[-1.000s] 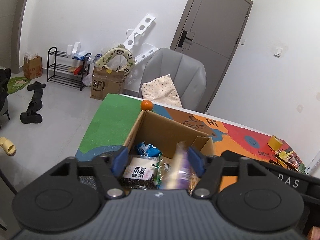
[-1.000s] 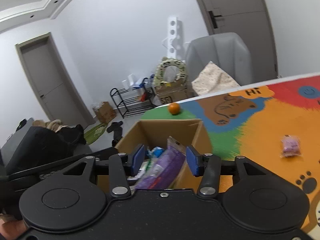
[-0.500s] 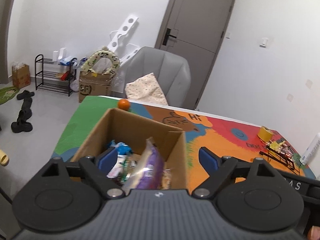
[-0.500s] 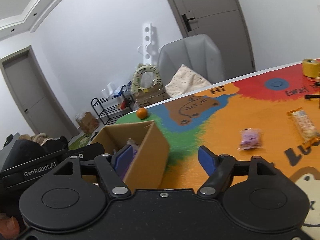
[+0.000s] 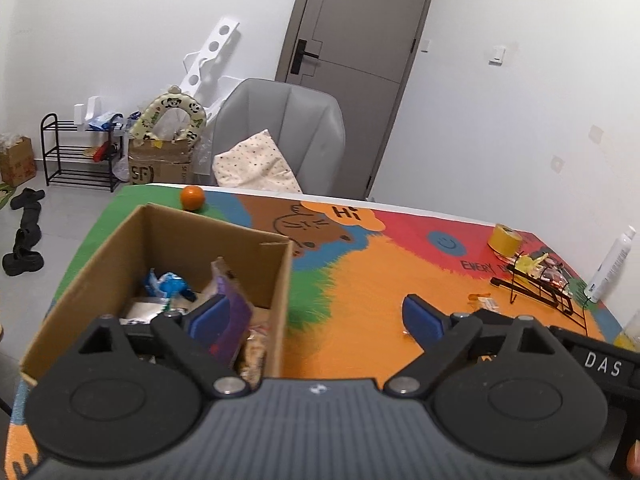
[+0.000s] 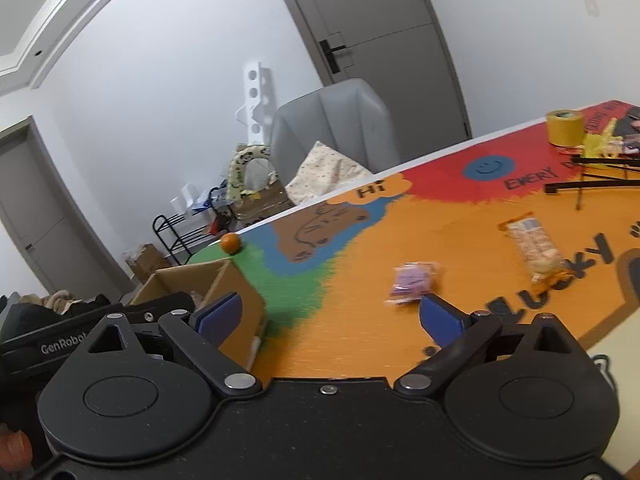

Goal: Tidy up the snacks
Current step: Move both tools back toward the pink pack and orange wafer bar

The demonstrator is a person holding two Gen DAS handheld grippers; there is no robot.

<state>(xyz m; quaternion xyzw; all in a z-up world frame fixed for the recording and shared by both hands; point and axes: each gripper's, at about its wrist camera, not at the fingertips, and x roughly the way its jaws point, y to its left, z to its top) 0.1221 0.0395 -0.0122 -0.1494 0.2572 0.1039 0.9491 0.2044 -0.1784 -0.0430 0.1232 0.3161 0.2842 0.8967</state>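
The left claw (image 5: pixel 316 314) is spread wide, nothing pinched; its jaws have just been opening. A second ago a purple packet (image 5: pixel 228 320) stood between the pads; now it is left leaning inside the box (image 5: pixel 280 280), behind the claw's left finger. The right claw (image 6: pixel 330 316) is likewise spread and empty, its jaws having just been opening too, and it has been swung away from the box toward the open worktop (image 6: pixel 360 344).

From this it is judged that the packet has been delivered and the next pickup is being lined up.

In the box, the purple packet is seen upright against the near right corner, with a blue wrapper (image 5: pixel 168 284) toward the back, a pale packet beside it and a beige snack at the front; more cannot be made out.

Right of the box, well apart from it, a small pink packet (image 6: pixel 412 282) lies on the orange area just ahead of the right claw, and a long biscuit pack (image 6: pixel 534 246) lies farther right. Behind the box an orange (image 5: pixel 192 197) rests on the worktop. These loose snacks are judged still to be boxed.
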